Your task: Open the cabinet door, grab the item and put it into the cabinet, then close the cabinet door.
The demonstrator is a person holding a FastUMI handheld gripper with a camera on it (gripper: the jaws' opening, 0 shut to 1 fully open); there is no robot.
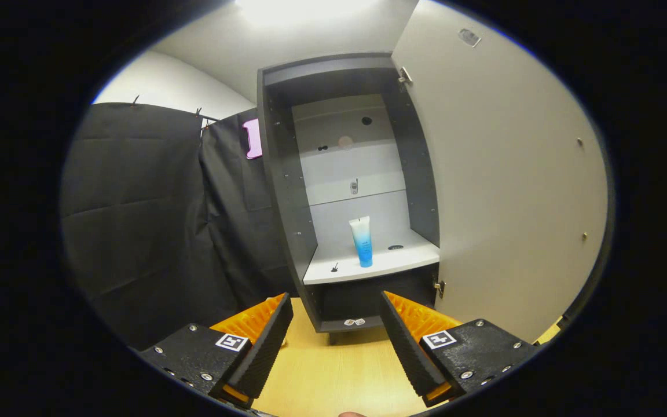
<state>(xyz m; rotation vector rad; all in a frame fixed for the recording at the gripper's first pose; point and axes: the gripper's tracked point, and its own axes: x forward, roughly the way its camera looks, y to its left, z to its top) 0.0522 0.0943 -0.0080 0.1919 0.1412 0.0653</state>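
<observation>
Gripper fingers stood apart, empty, over the light wooden tabletop. White-and-blue plastic squeeze tube stood upright, cap down, on the white shelf inside the dark grey cabinet, beyond the fingers; pale cabinet door open. Tube judged light, soft, easily tipped; best pinched mid-body.

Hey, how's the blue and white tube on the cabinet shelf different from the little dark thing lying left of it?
The tube stands upright on its cap; the small dark item lies low near the shelf's front edge. The tube is far larger. The tube fades from white to blue; the small item is dark, too small to identify. Both rest on the same white shelf, beyond the open gripper, behind the open cabinet door.
</observation>
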